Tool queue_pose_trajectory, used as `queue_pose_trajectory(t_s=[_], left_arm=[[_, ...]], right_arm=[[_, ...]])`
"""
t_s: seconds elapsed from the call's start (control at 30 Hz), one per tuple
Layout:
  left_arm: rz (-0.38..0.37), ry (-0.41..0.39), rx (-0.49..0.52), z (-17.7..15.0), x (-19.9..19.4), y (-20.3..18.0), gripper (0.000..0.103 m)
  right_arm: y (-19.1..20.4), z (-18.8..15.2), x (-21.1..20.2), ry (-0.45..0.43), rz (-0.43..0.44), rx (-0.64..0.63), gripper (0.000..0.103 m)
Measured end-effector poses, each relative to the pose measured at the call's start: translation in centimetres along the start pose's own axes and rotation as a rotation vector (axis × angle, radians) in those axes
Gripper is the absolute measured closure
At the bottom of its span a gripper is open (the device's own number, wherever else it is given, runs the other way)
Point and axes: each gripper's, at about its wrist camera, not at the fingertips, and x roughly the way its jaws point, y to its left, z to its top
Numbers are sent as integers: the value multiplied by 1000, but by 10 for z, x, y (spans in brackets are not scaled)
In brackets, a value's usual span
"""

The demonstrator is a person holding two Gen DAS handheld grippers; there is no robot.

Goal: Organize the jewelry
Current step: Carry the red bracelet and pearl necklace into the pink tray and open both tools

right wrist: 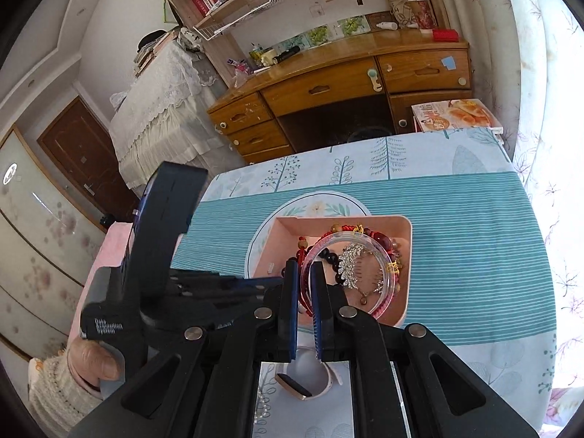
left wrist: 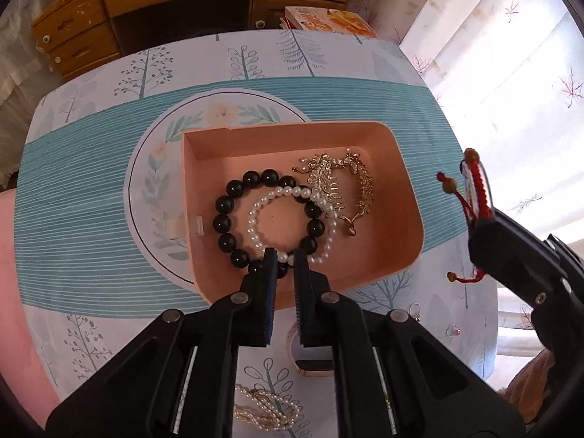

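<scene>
Pink tray [left wrist: 394, 255] already has black bead bracelet [left wrist: 233, 215], pearl bracelet [left wrist: 292, 193], gold comb [left wrist: 325, 179]. My R gripper [right wrist: 306, 284] is clamped on clear bangle [right wrist: 379, 255] w/ red cord bracelet [right wrist: 303, 252], above tray. L gripper [left wrist: 283, 266] is shut, empty afaict. Left: watch [right wrist: 310, 387], pearl strand [left wrist: 262, 405] on tablecloth [left wrist: 91, 200].

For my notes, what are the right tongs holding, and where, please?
The right tongs pinch a clear bangle and red cord bracelet at the near rim.

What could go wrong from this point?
The right gripper pinches a clear bangle and a red cord bracelet together; the loose cord ends could snag, or one piece could slip out. The left gripper sits where the black bead bracelet and pearl bracelet overlap, so it might drag both.
</scene>
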Motion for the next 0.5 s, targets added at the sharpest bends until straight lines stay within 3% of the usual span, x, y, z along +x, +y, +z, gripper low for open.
queue_pose_trajectory(t_s=[0.33,0.5], left_arm=[[42,-248,89,-40,-50,15,97],[11,-255,52,-50,-62,37,97]], right_arm=[[4,-2,43,55,24,-7,96],[18,4,71,80,19,-23,96]])
